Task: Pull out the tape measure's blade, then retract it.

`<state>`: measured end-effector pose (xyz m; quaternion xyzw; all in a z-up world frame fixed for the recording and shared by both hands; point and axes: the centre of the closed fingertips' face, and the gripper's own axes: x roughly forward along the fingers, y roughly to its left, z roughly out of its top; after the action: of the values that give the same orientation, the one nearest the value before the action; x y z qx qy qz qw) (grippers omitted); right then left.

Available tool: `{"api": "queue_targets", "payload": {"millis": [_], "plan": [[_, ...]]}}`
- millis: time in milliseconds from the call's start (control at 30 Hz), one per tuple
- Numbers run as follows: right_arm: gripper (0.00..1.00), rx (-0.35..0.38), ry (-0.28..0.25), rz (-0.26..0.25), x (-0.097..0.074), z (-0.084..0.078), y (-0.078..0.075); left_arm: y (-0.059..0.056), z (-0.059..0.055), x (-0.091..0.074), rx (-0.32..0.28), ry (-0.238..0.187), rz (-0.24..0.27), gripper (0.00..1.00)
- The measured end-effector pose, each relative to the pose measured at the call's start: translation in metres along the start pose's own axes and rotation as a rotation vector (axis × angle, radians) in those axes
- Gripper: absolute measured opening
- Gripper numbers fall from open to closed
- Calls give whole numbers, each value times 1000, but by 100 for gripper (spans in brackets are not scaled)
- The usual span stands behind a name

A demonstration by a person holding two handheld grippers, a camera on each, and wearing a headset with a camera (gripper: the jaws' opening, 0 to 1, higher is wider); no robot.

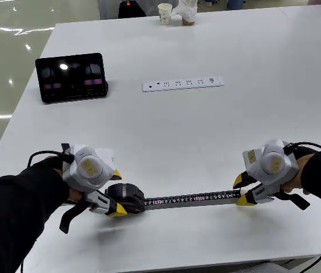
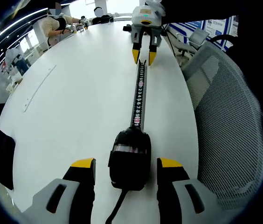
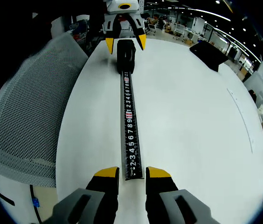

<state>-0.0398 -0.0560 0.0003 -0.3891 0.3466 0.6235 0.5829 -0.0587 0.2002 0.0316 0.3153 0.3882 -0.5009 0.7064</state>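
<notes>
Across the white table (image 1: 206,125), near its front edge, the tape measure (image 1: 127,198) is lying flat with its blade (image 1: 192,199) drawn well out, and the risk is sitting in that stretched length. If the tip (image 3: 134,175) is working loose, the spring is likely whipping the blade back. The case (image 2: 130,158) is free to skid too, since the left gripper (image 1: 116,193) is standing with jaws apart astride it, a gap showing on each side. The right gripper (image 3: 132,172) is holding its jaws close on either side of the tip; whether they are truly nipping it I cannot tell. The long axis is running side to side in front of the person, numbers facing up, the case at the left end and the tip pointing towards the right gripper
</notes>
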Motion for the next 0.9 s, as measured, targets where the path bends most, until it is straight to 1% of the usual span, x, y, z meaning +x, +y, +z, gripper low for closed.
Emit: {"api": "queue_targets", "payload": {"millis": [33, 100, 133, 200, 233, 267, 300, 333, 367, 433, 533, 600, 667, 700, 733, 767, 800, 833, 900], "plan": [[21, 7, -6, -6, -1, 2, 0, 2, -2, -2, -13, -1, 7, 51], [26, 17, -12, -17, -3, 3, -1, 6, -4, -5, -41, -1, 43, 61], [28, 25, -15, -25, -3, 4, -1, 6, -6, -6, -65, 4, 46, 64], [27, 27, -8, -35, -4, 2, 1, 7, -8, -8, -86, -5, 53, 65], [26, 28, 0, -53, -5, 1, -1, 8, -8, -9, -90, -10, 64, 66], [26, 44, 7, -75, -6, -1, -5, 9, -8, -11, -103, -18, 86, 66], [28, 72, -2, -83, -7, -1, -5, 10, -6, -12, -122, -37, 95, 67], [30, 89, -13, -82, -8, -1, -4, 10, -6, -12, -143, -43, 100, 68], [32, 131, -28, -95, -10, -1, -5, 9, -8, -12, -181, -48, 100, 70], [36, 165, -36, -110, -12, -3, -6, 8, -10, -12, -221, -54, 93, 74], [39, 210, -53, -123, -16, -5, -4, 6, -9, -15, -243, -69, 101, 77], [43, 242, -64, -128, -18, -7, -2, 7, -9, -16, -271, -79, 107, 79], [44, 286, -78, -134, -20, -9, -1, 9, -10, -17, -305, -97, 120, 82], [45, 317, -96, -146, -22, -9, -1, 14, -9, -18, -329, -122, 155, 85], [46, 331, -106, -153, -23, -9, -1, 16, -8, -19, -334, -134, 172, 89], [47, 362, -126, -167, -24, -9, -2, 17, -8, -21, -345, -148, 182, 96], [48, 381, -137, -174, -25, -10, -2, 18, -8, -21, -357, -159, 189, 99], [50, 408, -158, -189, -26, -10, -4, 20, -10, -23, -374, -169, 201, 99], [52, 426, -173, -209, -29, -12, -6, 20, -11, -26, -392, -178, 213, 99]]}}
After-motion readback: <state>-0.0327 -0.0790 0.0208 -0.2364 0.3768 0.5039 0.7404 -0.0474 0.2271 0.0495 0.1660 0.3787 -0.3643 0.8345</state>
